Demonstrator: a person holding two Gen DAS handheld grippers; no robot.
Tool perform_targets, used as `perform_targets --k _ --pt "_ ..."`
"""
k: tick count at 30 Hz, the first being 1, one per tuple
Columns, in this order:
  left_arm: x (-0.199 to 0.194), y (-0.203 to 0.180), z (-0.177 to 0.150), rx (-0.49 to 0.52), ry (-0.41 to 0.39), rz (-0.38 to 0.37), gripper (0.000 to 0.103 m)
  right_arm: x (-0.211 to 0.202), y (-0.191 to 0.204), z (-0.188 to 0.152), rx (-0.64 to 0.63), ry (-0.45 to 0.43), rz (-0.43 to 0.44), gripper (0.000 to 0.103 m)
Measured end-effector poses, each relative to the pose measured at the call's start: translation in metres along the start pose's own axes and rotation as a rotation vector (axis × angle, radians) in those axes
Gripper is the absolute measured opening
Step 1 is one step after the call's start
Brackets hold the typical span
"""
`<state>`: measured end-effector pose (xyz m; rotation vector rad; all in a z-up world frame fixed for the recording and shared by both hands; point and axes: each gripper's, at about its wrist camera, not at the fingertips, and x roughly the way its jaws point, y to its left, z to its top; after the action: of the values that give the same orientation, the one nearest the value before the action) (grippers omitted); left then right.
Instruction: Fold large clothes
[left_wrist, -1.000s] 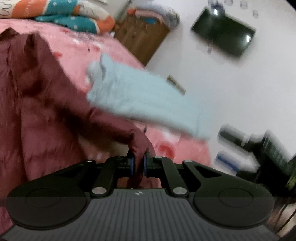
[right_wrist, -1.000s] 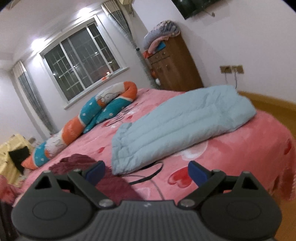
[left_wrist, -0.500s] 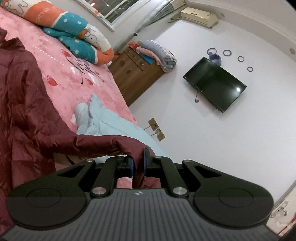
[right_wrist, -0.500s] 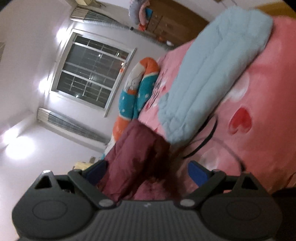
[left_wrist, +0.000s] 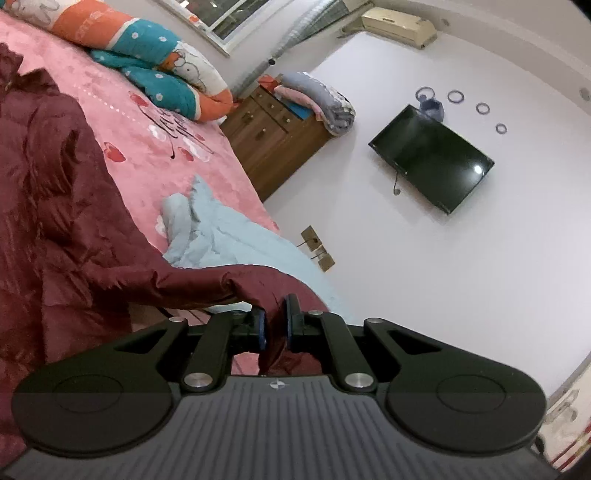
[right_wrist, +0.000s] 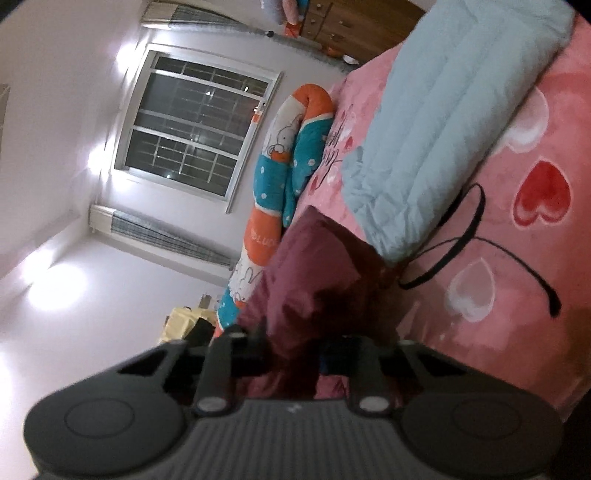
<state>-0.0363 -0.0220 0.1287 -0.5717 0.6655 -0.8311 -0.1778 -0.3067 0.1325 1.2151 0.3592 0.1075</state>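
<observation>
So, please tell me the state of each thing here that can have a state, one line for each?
left gripper: shut on the maroon jacket.
right gripper: jaws have just been closing, now shut on the maroon jacket.
maroon jacket: partly lifted, the rest rumpled on the bed.
light blue jacket: lying flat, not held.
television: off.

On the bed (left_wrist: 147, 162), the jacket (left_wrist: 55, 206) lies beside the folded coat (left_wrist: 229, 236), with the long pillow (left_wrist: 155, 74) along the far edge.
</observation>
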Motion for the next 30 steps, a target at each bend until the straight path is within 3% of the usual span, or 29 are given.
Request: perform_targets --k 3,5,7,16,20,25,30 --pt "-0.001 0.0 0.0 0.026 -0.002 0.007 0.018 0.001 0.013 0.001 -0.073 -0.008 -0.03 0.007" --pt "-0.005 0.0 0.001 0.049 -0.009 0.019 0.043 -0.003 0.024 0.005 -0.132 -0.033 -0.047 0.005" --pt "-0.011 0.001 0.002 0.079 -0.02 0.026 0.05 -0.005 0.035 0.013 -0.167 -0.063 -0.057 0.004" --pt "-0.03 0.02 0.008 0.171 -0.051 0.105 0.06 -0.02 0.099 0.094 -0.343 -0.322 -0.091 0.003" --pt "-0.03 0.033 0.012 0.185 -0.062 0.146 0.061 -0.01 0.131 0.127 -0.432 -0.395 -0.112 0.003" --pt "-0.03 0.055 0.018 0.2 -0.086 0.205 0.066 0.033 0.154 0.165 -0.493 -0.424 -0.193 0.003" --pt "-0.036 0.092 0.033 0.149 -0.137 0.268 0.068 0.081 0.153 0.187 -0.555 -0.405 -0.321 0.003"
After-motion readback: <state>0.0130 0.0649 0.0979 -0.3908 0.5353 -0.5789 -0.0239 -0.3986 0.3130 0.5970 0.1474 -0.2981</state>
